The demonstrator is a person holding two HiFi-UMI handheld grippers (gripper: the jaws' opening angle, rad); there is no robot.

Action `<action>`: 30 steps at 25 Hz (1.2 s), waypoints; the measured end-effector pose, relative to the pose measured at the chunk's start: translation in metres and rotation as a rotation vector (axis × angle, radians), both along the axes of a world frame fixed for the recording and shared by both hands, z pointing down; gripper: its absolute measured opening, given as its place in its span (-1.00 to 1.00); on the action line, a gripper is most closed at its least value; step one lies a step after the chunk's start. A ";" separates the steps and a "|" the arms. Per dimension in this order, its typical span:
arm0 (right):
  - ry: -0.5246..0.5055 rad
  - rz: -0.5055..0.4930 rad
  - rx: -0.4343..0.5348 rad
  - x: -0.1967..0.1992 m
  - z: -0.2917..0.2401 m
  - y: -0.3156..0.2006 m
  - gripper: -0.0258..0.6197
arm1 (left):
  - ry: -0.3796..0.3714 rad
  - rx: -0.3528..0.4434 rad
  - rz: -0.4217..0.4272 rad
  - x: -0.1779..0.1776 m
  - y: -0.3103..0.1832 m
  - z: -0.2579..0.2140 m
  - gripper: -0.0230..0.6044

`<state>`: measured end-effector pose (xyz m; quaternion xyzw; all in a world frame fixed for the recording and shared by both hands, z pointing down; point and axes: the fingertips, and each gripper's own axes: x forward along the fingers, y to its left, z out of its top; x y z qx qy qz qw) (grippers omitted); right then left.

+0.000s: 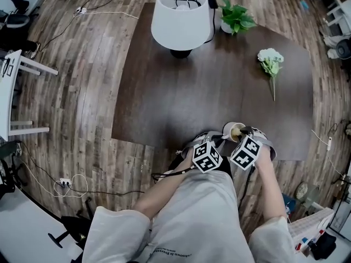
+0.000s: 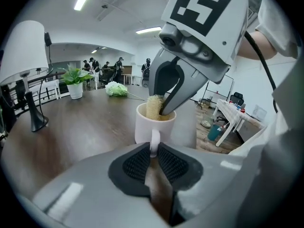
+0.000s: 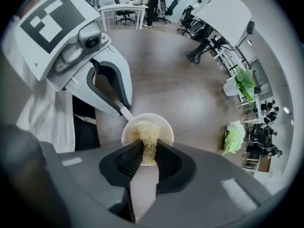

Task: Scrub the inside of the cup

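Right gripper [image 3: 150, 152] clamps a fibrous scrubber [image 3: 147, 134] dipped into the white cup [image 3: 165, 125] — left gripper [image 2: 153, 152] closed tight on its handle [image 2: 154, 141]. Cup sits lower centre-right in the head view, at the near edge of the table [image 1: 164, 92].

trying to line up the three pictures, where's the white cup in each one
Head view: cup at the table's near edge, right of centre.
Left gripper view: cup dead centre, handle clamped in left gripper.
Right gripper view: cup centre, from above, right gripper holding scrubber inside.
Shared landmark: white lamp, in all three.
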<state>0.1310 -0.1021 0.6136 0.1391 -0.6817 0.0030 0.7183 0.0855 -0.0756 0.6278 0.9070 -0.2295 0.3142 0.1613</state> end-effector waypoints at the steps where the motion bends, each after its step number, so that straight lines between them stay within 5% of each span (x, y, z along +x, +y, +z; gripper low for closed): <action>1: 0.001 0.003 -0.018 -0.001 0.003 0.002 -0.61 | 0.003 -0.006 -0.007 -0.001 0.000 0.001 -0.76; 11: -0.051 0.063 -0.117 -0.011 0.018 0.006 -0.62 | -0.008 0.003 0.019 0.002 -0.001 0.003 -0.76; 16: -0.179 0.268 -0.118 -0.009 0.019 0.005 -0.62 | 0.011 -0.006 0.026 0.002 0.002 0.001 -0.76; 20: -0.212 0.320 -0.041 -0.010 0.020 -0.005 -0.62 | 0.019 -0.010 0.025 0.001 0.000 0.002 -0.75; 24: -0.166 0.289 0.122 -0.005 0.019 -0.018 -0.62 | 0.023 -0.015 0.032 0.005 -0.001 0.002 -0.75; 27: -0.042 0.170 0.238 0.003 0.018 -0.025 -0.62 | 0.022 -0.014 0.034 0.008 0.000 0.001 -0.75; 30: 0.090 0.063 0.244 0.006 0.020 -0.023 -0.62 | 0.023 -0.014 0.030 0.008 0.000 0.001 -0.75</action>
